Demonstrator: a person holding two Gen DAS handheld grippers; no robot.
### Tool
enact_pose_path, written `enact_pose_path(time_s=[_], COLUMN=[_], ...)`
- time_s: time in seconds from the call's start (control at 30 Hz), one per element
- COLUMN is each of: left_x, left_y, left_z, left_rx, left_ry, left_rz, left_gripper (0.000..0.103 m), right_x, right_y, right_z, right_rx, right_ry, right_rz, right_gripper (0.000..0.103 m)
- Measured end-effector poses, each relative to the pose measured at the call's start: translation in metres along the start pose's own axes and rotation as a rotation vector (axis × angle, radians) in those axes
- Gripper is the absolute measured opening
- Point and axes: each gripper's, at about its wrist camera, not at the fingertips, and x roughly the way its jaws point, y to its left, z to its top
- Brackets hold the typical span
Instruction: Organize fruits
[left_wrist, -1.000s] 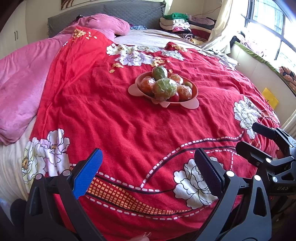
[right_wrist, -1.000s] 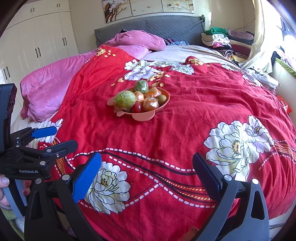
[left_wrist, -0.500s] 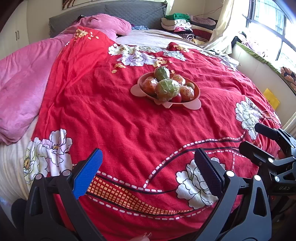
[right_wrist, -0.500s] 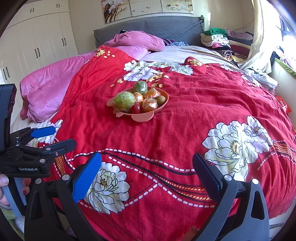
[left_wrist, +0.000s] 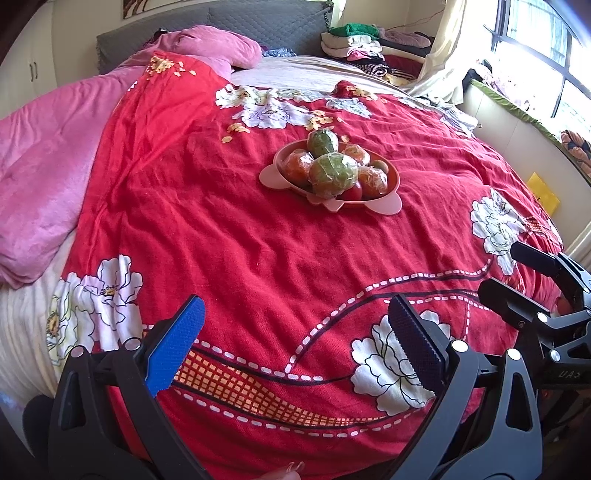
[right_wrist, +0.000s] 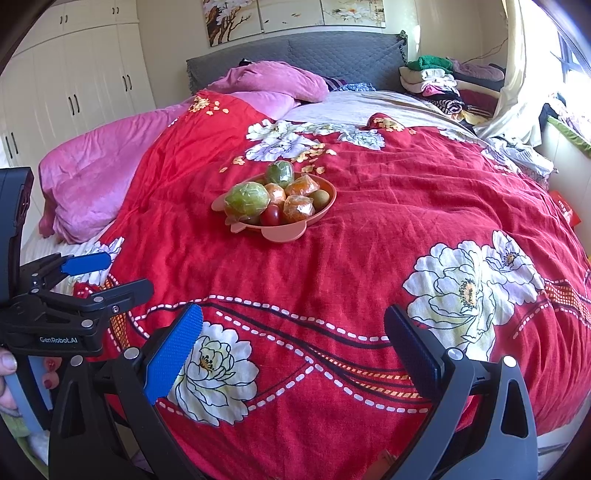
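While both the left gripper (left_wrist: 295, 347) and right gripper (right_wrist: 293, 345) hang spread at frame bottom, the fruit plate (right_wrist: 325, 210) sits mid-frame on the red bedspread (right_wrist: 369, 258).

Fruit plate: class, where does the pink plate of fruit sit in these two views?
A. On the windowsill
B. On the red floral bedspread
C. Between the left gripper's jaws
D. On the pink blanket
B: the pink plate rests on the red floral bedspread, ahead of both open grippers.

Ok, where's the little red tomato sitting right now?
The red tomato sits at the near rim of the pink bowl mid-bed, between the big wrapped green fruit and a wrapped orange.
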Motion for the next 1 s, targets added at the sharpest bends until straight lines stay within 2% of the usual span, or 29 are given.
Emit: enact_pose_path(time_s=[0.8, 0.93, 1.0], left_x=[0.0038, 0.0102, 0.0083], left_y=[0.0011, 0.0071, 0.009], left_z=[-0.0001, 0.0006, 0.0007], left_rx=[0.014, -0.013, -0.012], left_ry=[0.016, 0.035, 0.009], left_rz=[0.015, 0.035, 0.065], left_gripper=[0.093, 0.093, 0.093], right_x=[0.0, -0.0003, -0.0001], right_y=[-0.0006, 0.0004, -0.0011], right_z=[0.0004, 0.0012, 0.0012], right_rx=[0.0, -0.002, 0.006], right_ry=[0.002, 0.002, -0.004], right_rz=[-0.011, -0.018, -0.023], right_gripper=[0.098, 0.098, 0.098])
